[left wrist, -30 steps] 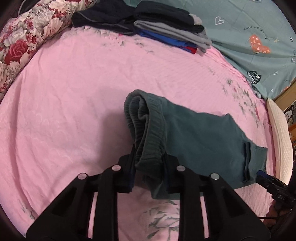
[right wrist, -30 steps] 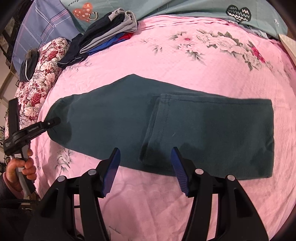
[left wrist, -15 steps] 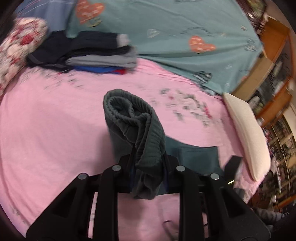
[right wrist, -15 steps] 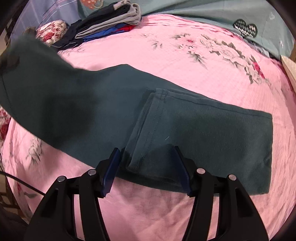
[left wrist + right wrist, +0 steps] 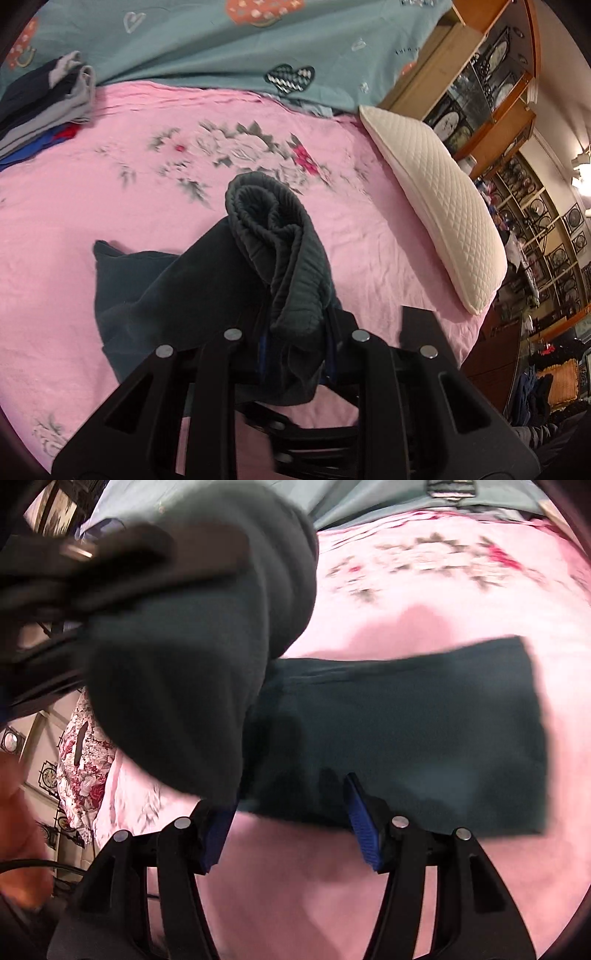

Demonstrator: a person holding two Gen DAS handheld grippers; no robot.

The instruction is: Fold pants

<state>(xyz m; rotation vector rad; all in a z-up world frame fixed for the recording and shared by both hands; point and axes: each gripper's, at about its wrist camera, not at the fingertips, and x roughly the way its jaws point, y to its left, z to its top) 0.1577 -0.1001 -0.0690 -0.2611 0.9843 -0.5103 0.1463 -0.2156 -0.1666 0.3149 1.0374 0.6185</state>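
Note:
The dark green pants [image 5: 406, 731] lie on the pink bedspread [image 5: 110, 192]. My left gripper [image 5: 295, 332] is shut on their ribbed waistband [image 5: 280, 243] and holds it lifted above the bed. The raised cloth hangs in front of the right wrist view [image 5: 192, 657], with the left gripper blurred at top left. My right gripper [image 5: 291, 812] is open, its blue pads either side of the near edge of the flat part of the pants. Its left pad is partly hidden by the hanging cloth.
A stack of folded clothes [image 5: 44, 103] sits at the back left. A white quilted pillow [image 5: 436, 206] lies along the right bed edge, wooden shelves [image 5: 480, 92] behind it. A teal blanket [image 5: 221, 44] covers the back. A floral pillow [image 5: 85, 746] is at left.
My left gripper has carried the waistband up and across towards the right gripper, folding the pants over. The right gripper has closed in on the pants' near edge.

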